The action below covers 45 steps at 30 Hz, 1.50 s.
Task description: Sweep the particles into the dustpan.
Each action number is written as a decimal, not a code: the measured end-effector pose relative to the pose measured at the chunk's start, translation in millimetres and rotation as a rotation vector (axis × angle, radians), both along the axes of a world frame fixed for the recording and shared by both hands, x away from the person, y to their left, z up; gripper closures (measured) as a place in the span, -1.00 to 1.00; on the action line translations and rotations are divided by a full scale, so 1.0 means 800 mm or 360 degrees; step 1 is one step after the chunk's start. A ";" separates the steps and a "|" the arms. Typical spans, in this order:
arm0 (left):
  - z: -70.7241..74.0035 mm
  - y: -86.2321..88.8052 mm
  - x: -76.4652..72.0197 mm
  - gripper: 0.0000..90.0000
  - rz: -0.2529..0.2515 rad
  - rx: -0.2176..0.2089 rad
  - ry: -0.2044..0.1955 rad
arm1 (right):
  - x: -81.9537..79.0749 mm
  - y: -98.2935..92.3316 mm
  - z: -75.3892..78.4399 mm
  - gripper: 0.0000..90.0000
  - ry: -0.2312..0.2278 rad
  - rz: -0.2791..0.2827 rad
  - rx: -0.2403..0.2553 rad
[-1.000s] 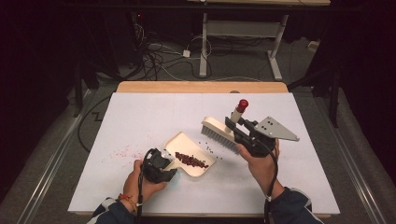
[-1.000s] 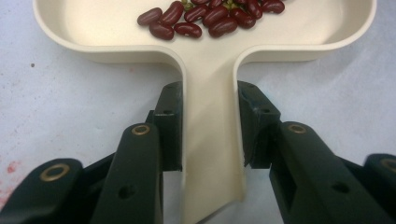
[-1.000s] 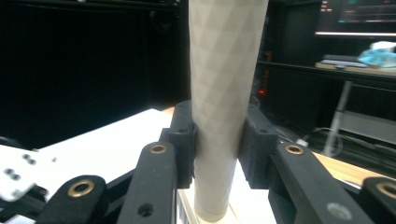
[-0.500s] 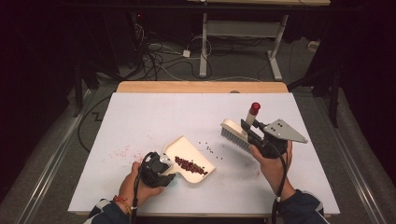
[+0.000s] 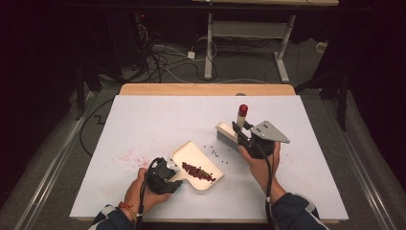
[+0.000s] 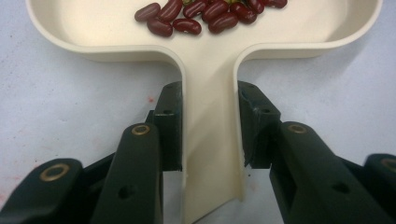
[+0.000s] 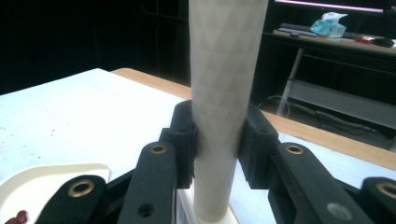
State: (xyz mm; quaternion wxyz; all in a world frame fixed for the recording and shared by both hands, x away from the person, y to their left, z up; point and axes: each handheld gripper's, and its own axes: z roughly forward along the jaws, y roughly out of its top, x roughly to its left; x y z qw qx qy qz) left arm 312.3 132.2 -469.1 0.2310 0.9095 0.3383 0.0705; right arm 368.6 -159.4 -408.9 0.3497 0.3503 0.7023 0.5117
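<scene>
- Left claw (image 6: 210, 135) clenched on the flat handle of the cream plastic dustpan (image 6: 210, 70); both black pads press the handle's side walls.
- In the high view the left claw (image 5: 173, 178) sits near the desk's front edge, with the dustpan (image 5: 191, 155) lying flat on the white desk (image 5: 143, 120) and its open lip pointing away from the person, towards the desk's far left.
- Heap of dark red kidney beans (image 6: 205, 14) inside the pan, close to the handle end; in the high view the beans (image 5: 197, 171) lie along the pan's right side.
- Right claw (image 7: 218, 140) clenched on the pale, faceted handle of a cream hand brush (image 7: 224, 70), handle upright between the pads.
- High view: right claw (image 5: 242, 134) holds the brush (image 5: 225, 133) with bristles down at the desk surface, red-capped handle tip up, to the right of the pan and apart from it.
- A few loose beans (image 5: 214, 152) scattered on the desk between brush and pan.
- Faint reddish specks (image 5: 125, 155) on the desk left of the pan.
</scene>
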 end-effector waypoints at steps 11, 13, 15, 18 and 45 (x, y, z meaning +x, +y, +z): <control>-0.001 -0.005 0.002 0.42 0.0000 -0.0016 -0.0006 | -0.009 0.050 -0.009 0.56 -0.0004 0.0157 -0.0056; 0.000 -0.006 0.002 0.42 0.0000 -0.0010 -0.0006 | -0.012 0.052 -0.008 0.56 0.0004 0.0188 -0.0040; 0.000 -0.006 0.002 0.42 0.0003 -0.0010 -0.0001 | -0.016 0.055 -0.007 0.56 0.0024 0.0226 -0.0034; 0.000 -0.006 0.002 0.42 0.0014 -0.0017 0.0002 | -0.024 0.058 -0.006 0.56 0.0036 0.0266 -0.0029; 0.002 -0.003 -0.003 0.42 -0.0018 -0.0022 0.0006 | -0.055 0.019 0.039 0.56 0.0038 0.0487 0.0133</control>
